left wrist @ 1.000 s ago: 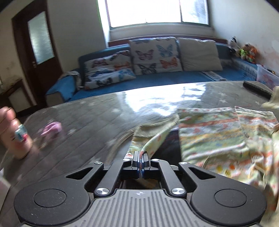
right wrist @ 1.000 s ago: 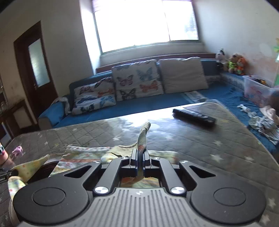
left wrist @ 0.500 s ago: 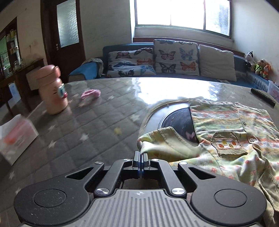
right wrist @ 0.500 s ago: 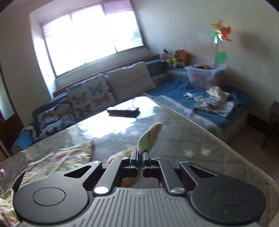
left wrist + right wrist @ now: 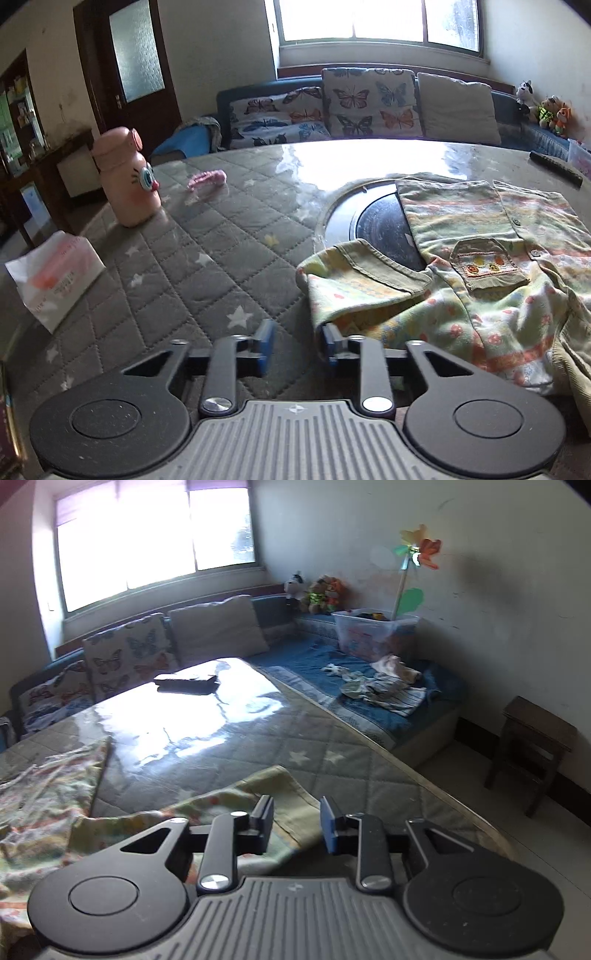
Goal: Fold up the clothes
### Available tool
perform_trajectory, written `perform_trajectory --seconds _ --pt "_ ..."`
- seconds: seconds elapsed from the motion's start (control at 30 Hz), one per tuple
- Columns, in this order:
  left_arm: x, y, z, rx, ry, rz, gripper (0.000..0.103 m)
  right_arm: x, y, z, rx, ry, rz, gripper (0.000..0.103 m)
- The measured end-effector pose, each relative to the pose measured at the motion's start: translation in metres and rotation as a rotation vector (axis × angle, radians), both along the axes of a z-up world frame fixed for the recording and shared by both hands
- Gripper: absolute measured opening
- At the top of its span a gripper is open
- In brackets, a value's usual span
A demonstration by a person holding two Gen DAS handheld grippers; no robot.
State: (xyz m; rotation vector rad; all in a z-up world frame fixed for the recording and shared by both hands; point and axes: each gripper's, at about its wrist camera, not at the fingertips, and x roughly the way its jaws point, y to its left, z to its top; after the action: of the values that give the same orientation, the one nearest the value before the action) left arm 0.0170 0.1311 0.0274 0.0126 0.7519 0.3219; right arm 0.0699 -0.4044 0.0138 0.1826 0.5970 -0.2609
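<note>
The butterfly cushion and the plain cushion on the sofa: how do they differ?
The butterfly cushion is printed with coloured butterflies; the plain cushion is plain beige. The butterfly cushion stands left of the plain cushion. Both lean upright against the sofa back under the window.

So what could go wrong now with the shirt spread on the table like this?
1. The left gripper is opening, and the shirt sleeve edge lies against one of its fingers; pulling back could drag the sleeve.
2. The right gripper is opening over the other sleeve, near the table edge; it might slide off.
</note>
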Motion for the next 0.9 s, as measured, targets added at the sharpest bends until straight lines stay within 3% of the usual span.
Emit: perform_trajectory --seconds 0.17,0.33,0.47,0.6,0.77,0.83,0.9 --pt "0.000 -0.002 0.001 0.021 -0.001 -0.013 0.046 0.032 0.010 -0.011 0.034 0.036 0.090 0.040" --pt "-0.004 -0.004 0.007 0.068 -0.011 -0.029 0.055 0.056 0.014 -0.033 0.020 0.090 0.095 0.046" --pt "-0.001 -0.014 0.010 0.115 -0.030 -0.069 0.055 0.058 0.017 -0.035 0.023 0.078 0.097 0.058" --pt "0.005 -0.029 0.012 0.186 -0.059 -0.131 0.055 0.058 0.021 -0.036 -0.001 0.081 0.108 0.062" --pt "0.024 -0.050 0.007 0.176 -0.037 -0.258 0.051 0.059 0.027 -0.037 -0.013 0.080 0.119 0.073" --pt "0.036 -0.056 -0.001 0.171 -0.018 -0.286 0.042 0.060 0.029 -0.038 -0.023 0.080 0.119 0.074" --pt "0.048 -0.058 -0.010 0.156 0.009 -0.307 0.041 0.059 0.029 -0.038 -0.023 0.078 0.121 0.074"
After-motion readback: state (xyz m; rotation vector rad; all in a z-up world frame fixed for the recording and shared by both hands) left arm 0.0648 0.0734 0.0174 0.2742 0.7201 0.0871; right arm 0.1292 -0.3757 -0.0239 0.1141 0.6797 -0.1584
